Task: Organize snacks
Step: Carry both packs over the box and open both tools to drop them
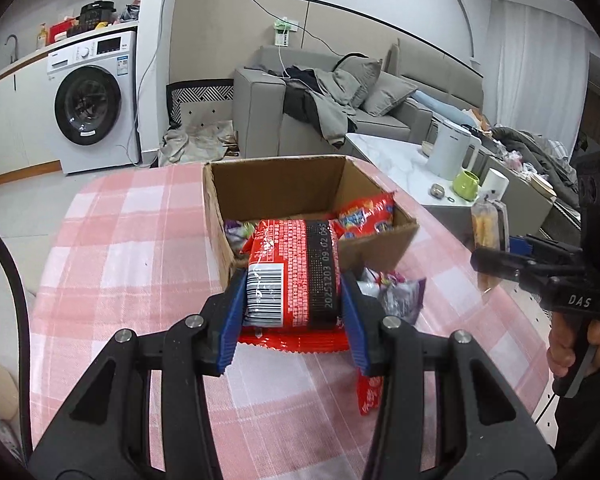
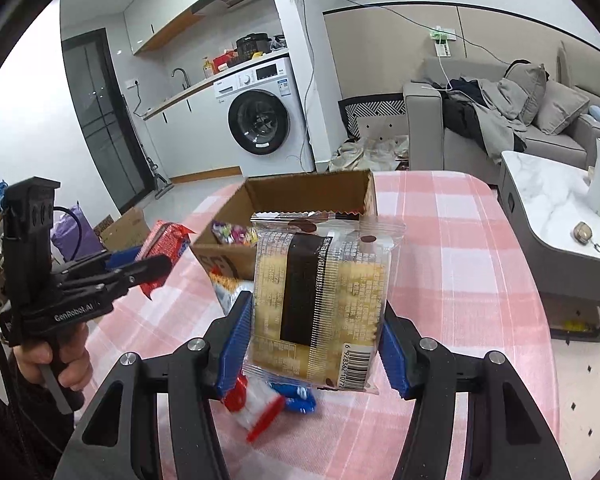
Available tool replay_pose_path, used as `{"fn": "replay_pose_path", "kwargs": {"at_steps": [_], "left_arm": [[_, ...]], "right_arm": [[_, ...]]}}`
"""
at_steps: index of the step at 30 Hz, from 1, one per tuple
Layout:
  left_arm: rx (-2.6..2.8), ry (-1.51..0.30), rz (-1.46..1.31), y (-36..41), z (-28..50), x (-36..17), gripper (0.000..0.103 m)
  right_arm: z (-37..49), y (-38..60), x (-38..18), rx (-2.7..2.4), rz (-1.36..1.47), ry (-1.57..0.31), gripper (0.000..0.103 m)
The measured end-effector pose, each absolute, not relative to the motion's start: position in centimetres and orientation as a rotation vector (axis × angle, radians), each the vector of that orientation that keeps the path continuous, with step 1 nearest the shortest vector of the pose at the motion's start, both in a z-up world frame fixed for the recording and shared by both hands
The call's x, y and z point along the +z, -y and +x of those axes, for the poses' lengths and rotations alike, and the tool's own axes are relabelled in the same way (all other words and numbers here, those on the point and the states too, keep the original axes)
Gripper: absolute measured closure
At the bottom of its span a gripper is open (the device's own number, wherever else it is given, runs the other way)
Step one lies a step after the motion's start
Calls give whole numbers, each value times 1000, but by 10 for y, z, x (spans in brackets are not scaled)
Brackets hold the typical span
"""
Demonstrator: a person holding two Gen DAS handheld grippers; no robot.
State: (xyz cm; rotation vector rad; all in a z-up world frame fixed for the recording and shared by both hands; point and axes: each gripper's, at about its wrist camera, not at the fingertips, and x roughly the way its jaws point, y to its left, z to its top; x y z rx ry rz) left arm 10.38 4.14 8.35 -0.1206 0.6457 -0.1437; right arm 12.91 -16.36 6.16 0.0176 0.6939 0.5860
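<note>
My left gripper (image 1: pixel 294 280) is shut on a red snack pack (image 1: pixel 292 272) with a barcode, held just before the near wall of an open cardboard box (image 1: pixel 220 208). The box holds a red packet (image 1: pixel 366 216) and purple-wrapped sweets (image 1: pixel 238 230). My right gripper (image 2: pixel 314 312) is shut on a clear-wrapped yellow cake pack (image 2: pixel 320 300), held above the table near the box (image 2: pixel 260 194). In the left wrist view the right gripper (image 1: pixel 486 258) with its cake pack (image 1: pixel 486 228) is at the right. In the right wrist view the left gripper (image 2: pixel 148 264) with its red pack (image 2: pixel 166 240) is at the left.
The table has a pink checked cloth (image 1: pixel 132 248). Loose snacks lie on it: a clear purple bag (image 1: pixel 396 292), a red wrapper (image 1: pixel 370 394), and a red, white and blue packet (image 2: pixel 260 408). A marble side table (image 1: pixel 396 164) with kettle and cups stands at the right.
</note>
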Motion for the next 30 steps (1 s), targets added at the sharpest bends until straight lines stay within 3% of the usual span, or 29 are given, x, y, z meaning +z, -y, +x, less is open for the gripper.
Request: {"fn": "replay_pose_path", "kwargs": {"at_steps": [15, 30], "left_arm": [[-91, -645, -142, -40, 149, 97, 61], [-48, -633, -123, -37, 201, 92, 61]], "right_arm": [[169, 133, 82, 614, 20, -670, 44], [203, 109, 64, 647, 70, -657, 44]]}}
